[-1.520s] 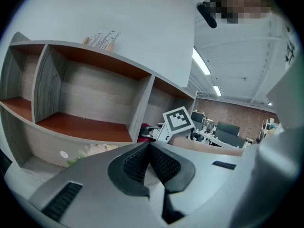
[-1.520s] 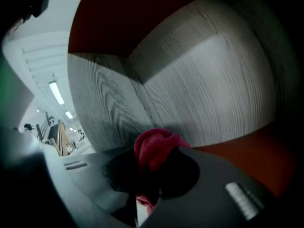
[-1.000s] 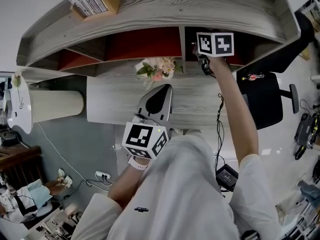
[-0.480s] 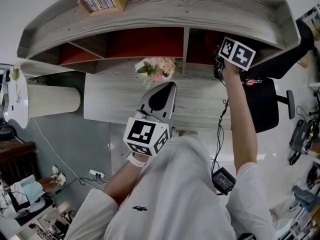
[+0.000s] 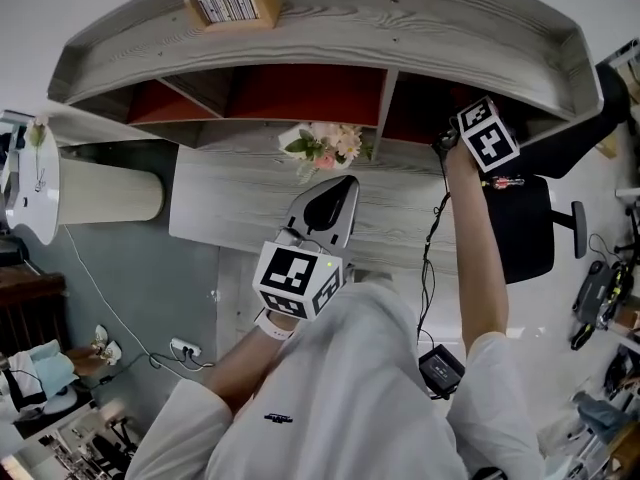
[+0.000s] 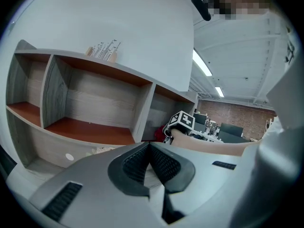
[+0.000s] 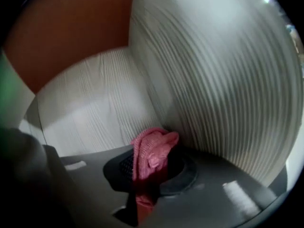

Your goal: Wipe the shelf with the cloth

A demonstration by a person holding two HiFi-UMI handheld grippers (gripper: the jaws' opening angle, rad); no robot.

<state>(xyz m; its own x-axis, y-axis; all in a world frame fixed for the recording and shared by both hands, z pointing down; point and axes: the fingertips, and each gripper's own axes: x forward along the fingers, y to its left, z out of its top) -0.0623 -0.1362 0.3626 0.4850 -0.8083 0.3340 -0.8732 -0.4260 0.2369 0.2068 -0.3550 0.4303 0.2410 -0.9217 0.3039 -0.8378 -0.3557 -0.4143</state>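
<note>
**A:** How far along is the wiping?

**B:** From overhead, the right gripper (image 5: 450,138) is inside the shelf's (image 5: 300,28) right compartment. The left gripper (image 6: 149,148) has its jaws pressed together on nothing, over the desk (image 5: 230,203). The right jaws pinch the pink cloth (image 7: 151,156) at the inner corner. I'd guess the other compartments are left to do.

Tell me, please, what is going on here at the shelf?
A person with a gripper in each hand is cleaning a wooden shelf unit. The right gripper is shut on a pink cloth and reaches into the unit's right-hand compartment, with the cloth at the corner where two pale wood-grain panels meet. The left gripper is shut and empty, held low near the person's body above the desk.
</note>
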